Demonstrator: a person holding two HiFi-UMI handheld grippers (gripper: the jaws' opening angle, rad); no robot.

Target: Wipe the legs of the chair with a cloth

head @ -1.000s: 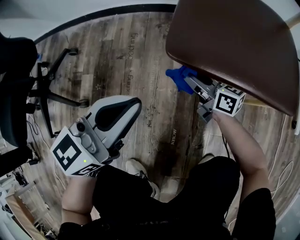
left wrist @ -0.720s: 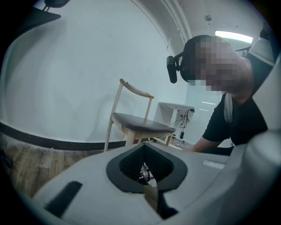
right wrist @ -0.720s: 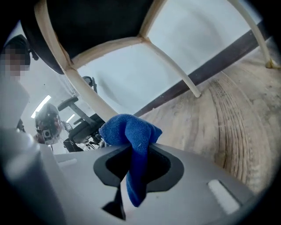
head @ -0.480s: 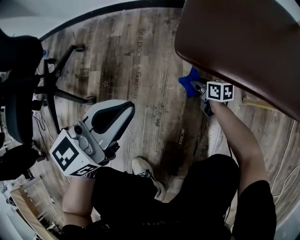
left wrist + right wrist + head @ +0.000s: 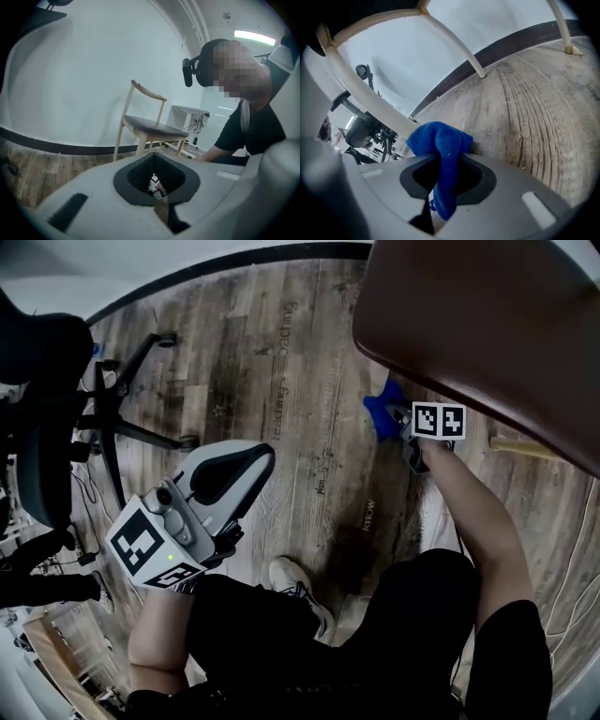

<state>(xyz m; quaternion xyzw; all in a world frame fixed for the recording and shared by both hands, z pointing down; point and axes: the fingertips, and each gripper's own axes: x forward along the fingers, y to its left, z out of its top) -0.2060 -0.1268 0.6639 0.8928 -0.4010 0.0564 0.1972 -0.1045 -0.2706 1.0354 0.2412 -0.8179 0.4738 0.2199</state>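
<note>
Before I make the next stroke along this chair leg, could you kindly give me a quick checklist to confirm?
1. Cloth clamped in right gripper: ok, jaws shut on it.
2. Cloth against the chair leg: ok, its bunched end touches the leg low down.
3. Left gripper out of the way: ok, shut, empty, held apart from the chair.
4. Other legs wiped: cannot tell.

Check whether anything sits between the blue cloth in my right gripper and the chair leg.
Nothing visible does. In the right gripper view the blue cloth, clamped in the right gripper, lies right up against the pale chair leg, with only wooden floor beyond.
</note>
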